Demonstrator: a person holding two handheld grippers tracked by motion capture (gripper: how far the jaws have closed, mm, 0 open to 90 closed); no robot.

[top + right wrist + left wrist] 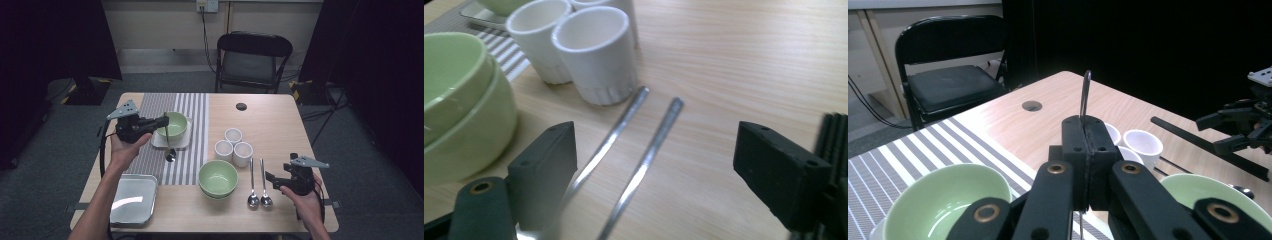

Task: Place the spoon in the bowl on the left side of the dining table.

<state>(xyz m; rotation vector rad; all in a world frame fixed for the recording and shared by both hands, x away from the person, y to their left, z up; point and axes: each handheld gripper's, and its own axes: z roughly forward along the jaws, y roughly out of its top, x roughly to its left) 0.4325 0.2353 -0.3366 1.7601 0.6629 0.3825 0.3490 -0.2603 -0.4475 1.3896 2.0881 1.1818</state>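
left claw (164,120): clenched on a spoon (168,145) by the handle, bowl end hanging down over the striped mat (192,107), just beside the green bowl (175,124) on its white square plate (156,142); likely headed for that setting.
right claw (272,179): released, jaws spread wide, low over the tabletop (270,120) right of the two spoons (259,187) lying side by side; probably lining up to take one.
stacked green bowls (218,178): left of the lying spoons, three white cups (233,146) behind.
metal tray (133,199): near corner, under the left forearm.
left claw view: spoon handle (1085,92) sticking up through shut pads, the right claw far off.
right claw view: both handles (644,155) between the open pads, none touched; cups (596,52) close ahead.
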